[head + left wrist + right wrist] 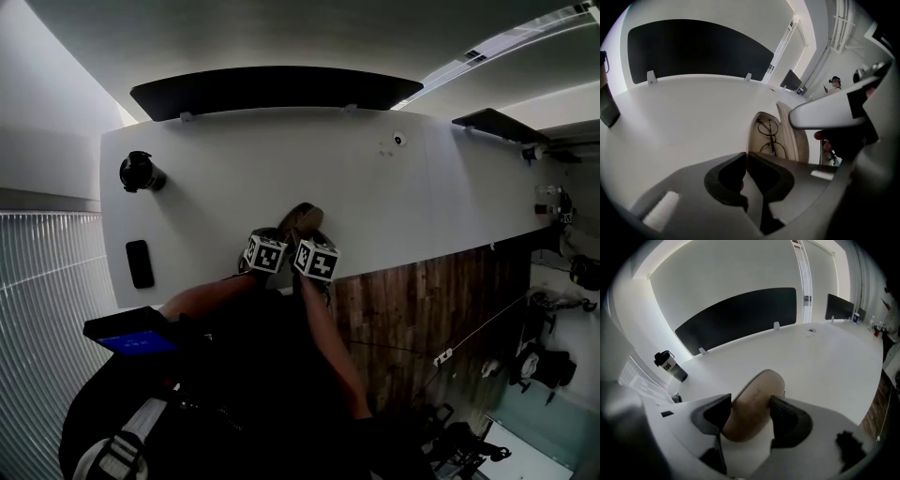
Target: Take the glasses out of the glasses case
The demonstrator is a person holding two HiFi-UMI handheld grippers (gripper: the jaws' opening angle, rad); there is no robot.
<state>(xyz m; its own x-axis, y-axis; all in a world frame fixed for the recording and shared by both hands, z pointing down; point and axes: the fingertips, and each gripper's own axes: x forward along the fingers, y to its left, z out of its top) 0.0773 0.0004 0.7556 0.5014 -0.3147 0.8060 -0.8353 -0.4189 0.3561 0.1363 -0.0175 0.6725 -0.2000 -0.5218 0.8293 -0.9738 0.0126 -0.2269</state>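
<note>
- Head view: the case (302, 219) sits at the middle of the table's (234, 178) near edge. The left gripper (266, 251) and right gripper (316, 259) crowd over it and hide the glasses.
- Left gripper view: its jaws are pressed together and empty. The glasses (769, 138) lie in the open case just ahead to the right, long axis pointing away.
- Right gripper view: its jaws pinch the raised lid (752, 411), which hides the glasses.

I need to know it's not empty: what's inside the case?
The glasses lie in the open case, both round rims visible. The case's near end is covered by the left claw.
</note>
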